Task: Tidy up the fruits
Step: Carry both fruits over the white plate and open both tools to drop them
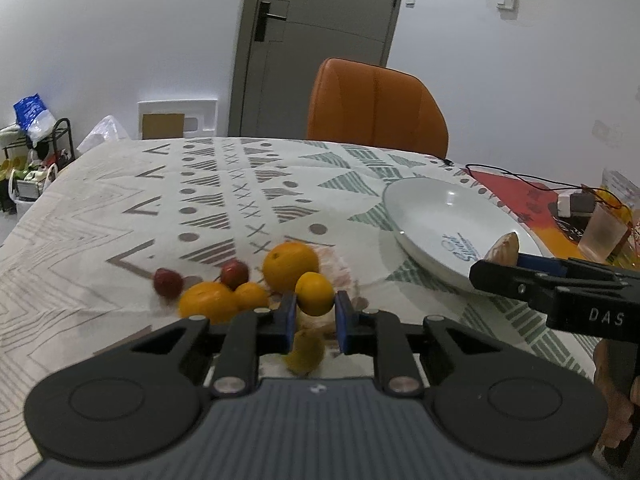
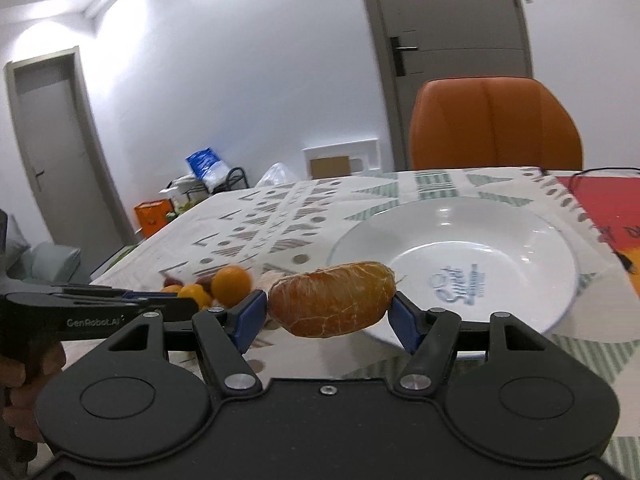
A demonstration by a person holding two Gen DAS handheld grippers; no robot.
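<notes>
Two grippers hold fruit above the patterned surface (image 1: 120, 184) — left gripper (image 1: 315, 316) clamps a small orange (image 1: 314, 293) over the fruit pile (image 1: 224, 292); right gripper (image 2: 328, 314) grips a peeled orange (image 2: 332, 298) beside the white plate (image 2: 500, 236).

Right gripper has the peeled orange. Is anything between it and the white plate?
Nothing visible. The right gripper is shut on the peeled orange, held near the near rim of the white plate, whose dish looks bare. The other fruit lies off to the left, out of the path.
</notes>
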